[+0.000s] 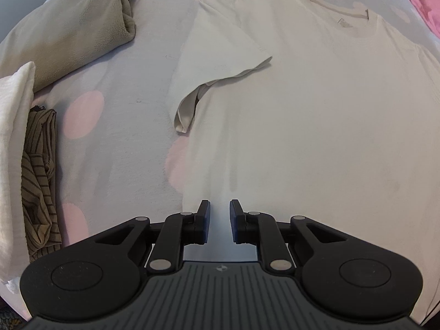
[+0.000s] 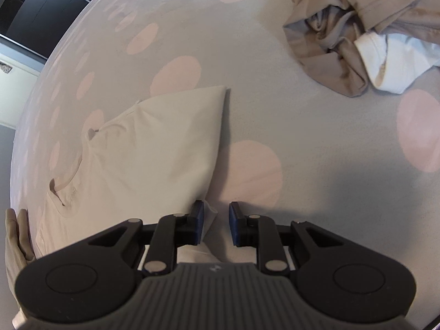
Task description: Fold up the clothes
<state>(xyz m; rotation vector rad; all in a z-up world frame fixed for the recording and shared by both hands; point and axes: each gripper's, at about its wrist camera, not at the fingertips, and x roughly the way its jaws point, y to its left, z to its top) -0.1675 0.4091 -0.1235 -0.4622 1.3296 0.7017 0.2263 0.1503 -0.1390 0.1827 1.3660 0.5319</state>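
Cream t-shirt (image 1: 316, 115) is spread flat on dotted bedsheet (image 1: 123, 143). Left gripper (image 1: 220, 221) and right gripper (image 2: 216, 224) are held open, nothing gripped; crumpled clothes pile (image 2: 357, 33) is seen nearby.

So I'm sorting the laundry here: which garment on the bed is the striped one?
The olive-brown striped garment at the left edge of the left wrist view, crumpled beside a white textured cloth. The cream T-shirt and beige fleece are plain.
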